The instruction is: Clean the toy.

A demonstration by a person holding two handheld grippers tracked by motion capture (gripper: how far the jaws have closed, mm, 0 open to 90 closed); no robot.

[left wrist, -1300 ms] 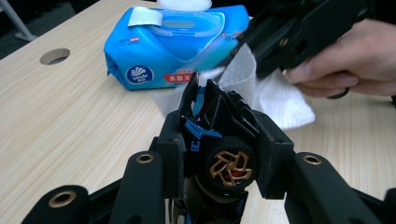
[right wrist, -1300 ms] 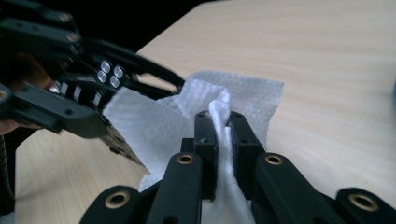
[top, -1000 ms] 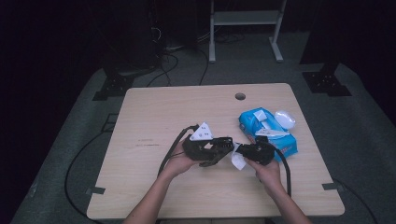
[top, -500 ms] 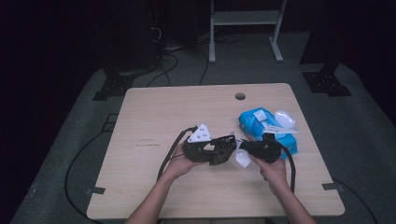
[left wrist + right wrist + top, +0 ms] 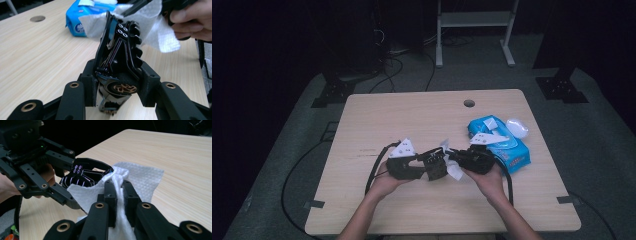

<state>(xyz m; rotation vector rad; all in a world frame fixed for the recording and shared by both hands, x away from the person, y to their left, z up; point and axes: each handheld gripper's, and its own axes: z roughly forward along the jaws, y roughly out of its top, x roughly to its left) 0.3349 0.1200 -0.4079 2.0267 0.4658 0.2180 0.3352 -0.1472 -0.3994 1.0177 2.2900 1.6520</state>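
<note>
Left gripper (image 5: 434, 165) clamped on a black pair of glasses (image 5: 117, 57), folded, held above the wooden table (image 5: 412, 120) near the middle; jaws just opened a little, glasses between them and pressed from both sides. Right gripper (image 5: 119, 187) pinching a white wipe (image 5: 142, 180), jaws pressed together on a bunched fold. Wipe draped against the far end of the glasses, touching the frame, seen also in the left gripper view (image 5: 160, 37). Blue pack of wipes (image 5: 499, 142) lying on the table just behind the right hand (image 5: 487, 177). Small white lid (image 5: 517, 127) beside the pack, toward the far right edge.
</note>
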